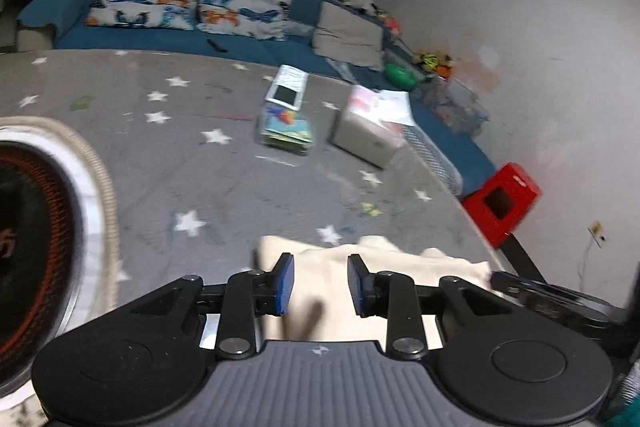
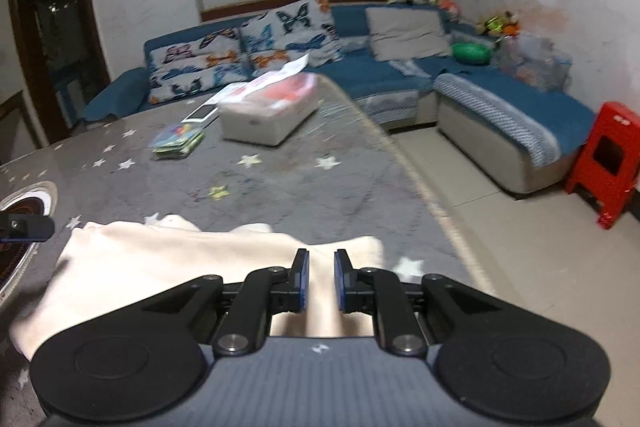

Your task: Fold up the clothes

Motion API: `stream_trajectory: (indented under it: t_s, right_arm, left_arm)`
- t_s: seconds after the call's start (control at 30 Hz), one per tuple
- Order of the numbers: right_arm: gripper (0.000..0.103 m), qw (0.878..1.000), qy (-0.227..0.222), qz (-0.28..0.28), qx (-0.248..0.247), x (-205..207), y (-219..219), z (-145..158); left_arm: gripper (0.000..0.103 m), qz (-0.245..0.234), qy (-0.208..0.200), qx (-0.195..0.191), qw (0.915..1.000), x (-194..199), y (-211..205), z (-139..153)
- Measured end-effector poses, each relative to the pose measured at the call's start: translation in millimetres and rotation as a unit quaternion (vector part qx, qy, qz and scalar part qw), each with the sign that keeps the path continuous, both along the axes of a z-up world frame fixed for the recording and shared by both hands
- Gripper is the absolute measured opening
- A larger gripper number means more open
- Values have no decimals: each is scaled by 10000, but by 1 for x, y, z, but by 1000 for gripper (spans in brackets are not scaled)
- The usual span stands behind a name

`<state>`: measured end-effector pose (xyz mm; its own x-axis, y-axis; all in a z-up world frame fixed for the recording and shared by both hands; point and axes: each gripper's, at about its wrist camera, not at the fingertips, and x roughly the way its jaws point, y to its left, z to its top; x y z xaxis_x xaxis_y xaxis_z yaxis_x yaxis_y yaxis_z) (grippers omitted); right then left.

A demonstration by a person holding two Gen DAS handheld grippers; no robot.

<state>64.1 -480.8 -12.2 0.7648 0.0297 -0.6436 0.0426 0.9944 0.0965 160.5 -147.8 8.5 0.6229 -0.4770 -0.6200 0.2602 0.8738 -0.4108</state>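
Observation:
A cream-coloured garment (image 2: 168,259) lies flat on the grey star-patterned table cover (image 2: 288,187), near the front edge. It also shows in the left wrist view (image 1: 320,267). My left gripper (image 1: 320,283) is open, its blue pads (image 1: 285,283) hanging above the garment with nothing between them. My right gripper (image 2: 321,281) is open with a narrower gap, above the garment's right end. The tip of the left gripper (image 2: 24,227) shows at the left edge of the right wrist view, and the right gripper (image 1: 552,297) shows at the right of the left wrist view.
An induction hob (image 1: 36,247) is set in the table at the left. A stack of picture books (image 2: 178,143), a phone (image 2: 200,113) and a beige box with papers (image 2: 268,111) sit at the far end. A blue sofa (image 2: 400,75) and a red stool (image 2: 604,167) stand beyond the table's right edge.

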Motion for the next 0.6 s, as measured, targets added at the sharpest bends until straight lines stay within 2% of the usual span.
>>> stream_trajectory:
  t_s: [0.2, 0.33, 0.5, 0.6]
  right_arm:
    - [14, 9998, 146, -7, 123, 20, 7, -14]
    - [15, 9998, 183, 32, -30, 22, 11, -13]
    - [16, 9997, -27, 205, -110, 19, 20, -4]
    - [19, 9993, 71, 316, -165, 26, 29, -10]
  left_arm:
    - [29, -357, 81, 4, 9993, 18, -31, -11]
    - [29, -482, 61, 107, 9988, 24, -44, -18]
    - [30, -582, -45, 202, 9981, 24, -53, -19]
    - [30, -633, -66, 297, 9975, 26, -60, -21]
